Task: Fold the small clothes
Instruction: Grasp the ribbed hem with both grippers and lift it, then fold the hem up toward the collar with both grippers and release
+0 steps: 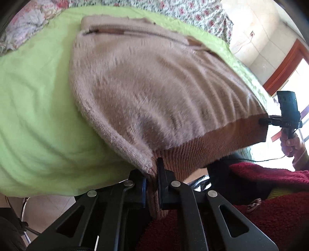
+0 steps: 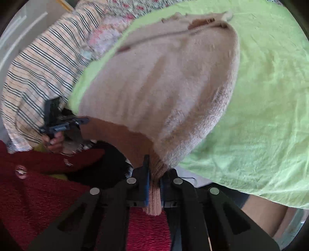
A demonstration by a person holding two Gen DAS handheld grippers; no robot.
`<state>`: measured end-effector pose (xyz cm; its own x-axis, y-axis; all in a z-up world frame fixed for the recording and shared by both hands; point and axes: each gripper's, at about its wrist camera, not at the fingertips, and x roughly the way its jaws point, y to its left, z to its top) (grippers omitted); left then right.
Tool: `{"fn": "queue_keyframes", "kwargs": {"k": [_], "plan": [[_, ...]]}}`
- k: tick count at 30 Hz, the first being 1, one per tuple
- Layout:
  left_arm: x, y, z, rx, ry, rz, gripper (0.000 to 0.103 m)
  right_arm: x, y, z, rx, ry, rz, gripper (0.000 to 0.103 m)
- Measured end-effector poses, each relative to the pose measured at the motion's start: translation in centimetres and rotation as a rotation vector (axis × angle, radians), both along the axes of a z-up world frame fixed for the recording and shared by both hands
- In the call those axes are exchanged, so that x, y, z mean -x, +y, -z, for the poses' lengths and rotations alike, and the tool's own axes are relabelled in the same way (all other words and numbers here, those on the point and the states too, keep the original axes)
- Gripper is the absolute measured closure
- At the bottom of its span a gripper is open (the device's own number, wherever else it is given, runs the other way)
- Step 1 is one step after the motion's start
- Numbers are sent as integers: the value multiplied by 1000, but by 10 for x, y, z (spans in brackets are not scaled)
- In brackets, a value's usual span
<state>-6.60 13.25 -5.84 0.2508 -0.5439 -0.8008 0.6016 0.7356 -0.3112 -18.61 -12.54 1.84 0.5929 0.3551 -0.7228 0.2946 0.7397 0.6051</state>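
A beige knit sweater (image 1: 154,86) lies on a lime-green sheet (image 1: 38,115), its darker ribbed hem (image 1: 212,139) lifted off the near edge. My left gripper (image 1: 151,173) is shut on the hem's left corner, with ribbed fabric bunched between the pads. At the far right, the right gripper (image 1: 263,121) pinches the hem's other corner, a hand below it. In the right wrist view the sweater (image 2: 154,86) spreads over the sheet (image 2: 260,96). The right gripper (image 2: 156,173) is shut on its hem corner, and the left gripper (image 2: 85,120) holds the opposite corner.
Floral bedding (image 1: 193,11) lies beyond the sheet. A striped cloth (image 2: 38,67) is heaped at its left side. The person's red fleece top (image 2: 38,193) fills the near foreground. A wood-framed window (image 1: 285,63) stands to the right, and a chrome chair leg (image 1: 25,212) is at the lower left.
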Motion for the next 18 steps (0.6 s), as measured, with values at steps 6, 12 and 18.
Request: {"fn": "queue_keyframes", "kwargs": {"k": [6,12,18], "plan": [[7,14,-57,128,-101,-71,97,5,-25,-44,-63,-228,121,94],[-26,26,-111,255,-230,-156,97,-15,-58,-63,-18,-307,222,94],[-100,12,-141,293,-345,-214,97,-63,-115,-66,53,-336,330,94]]}}
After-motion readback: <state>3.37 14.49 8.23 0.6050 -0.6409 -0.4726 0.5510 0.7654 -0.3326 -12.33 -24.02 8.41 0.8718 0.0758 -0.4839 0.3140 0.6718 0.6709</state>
